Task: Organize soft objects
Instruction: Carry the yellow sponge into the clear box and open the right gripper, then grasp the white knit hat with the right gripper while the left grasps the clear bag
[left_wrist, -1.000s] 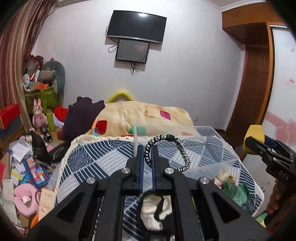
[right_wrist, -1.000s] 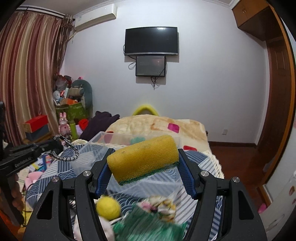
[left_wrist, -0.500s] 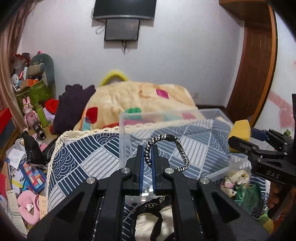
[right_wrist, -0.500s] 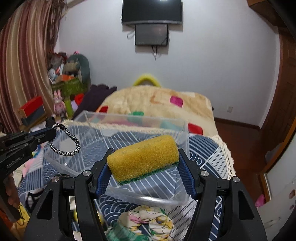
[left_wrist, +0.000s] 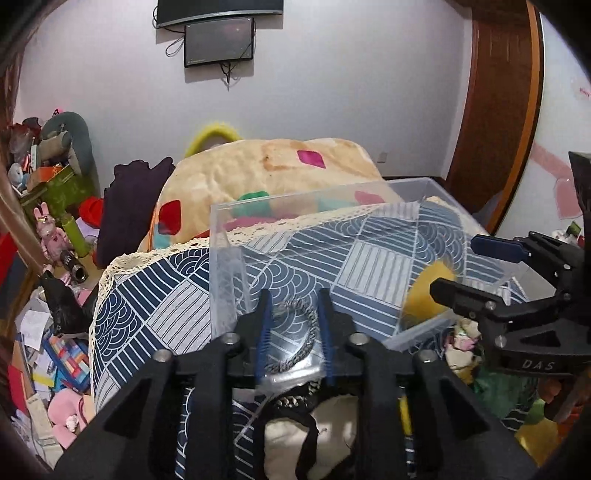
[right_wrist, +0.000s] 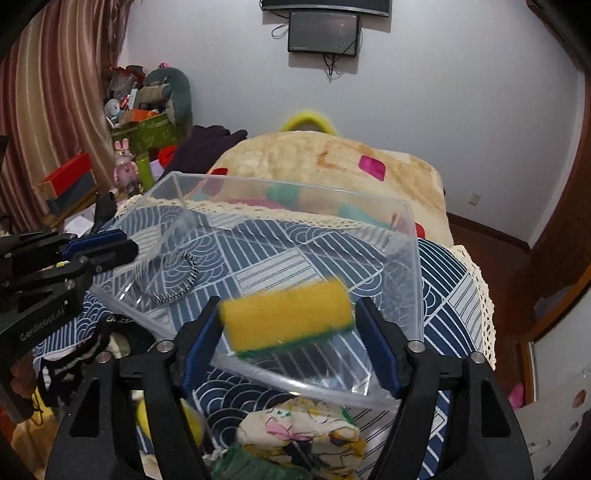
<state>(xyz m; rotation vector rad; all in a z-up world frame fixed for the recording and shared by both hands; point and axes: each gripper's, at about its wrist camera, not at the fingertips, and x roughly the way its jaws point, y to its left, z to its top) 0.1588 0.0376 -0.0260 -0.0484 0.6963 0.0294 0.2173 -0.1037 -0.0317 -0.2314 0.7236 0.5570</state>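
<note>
Black-and-white braided cord (left_wrist: 297, 338) lay loose between the parted fingers of the left gripper (left_wrist: 294, 332), inside the clear plastic bin (left_wrist: 221, 236) just ahead on the patterned blanket (left_wrist: 155, 302). From the right wrist, the right gripper (right_wrist: 290, 325) stood spread, its pads flanking a blurred yellow sponge (right_wrist: 286, 317) over the bin's near wall, grip uncertain.

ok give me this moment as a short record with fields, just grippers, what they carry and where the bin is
left hand-held gripper: open, at the bin's near wall
cord loop: free of the fingers, inside the bin
right hand-held gripper: open, over the bin's near edge
sponge: yellow with green base, blurred between the spread fingers; contact unclear
bin: clear plastic, on the patterned blue cloth
loose fabric: in front of the bin
</note>
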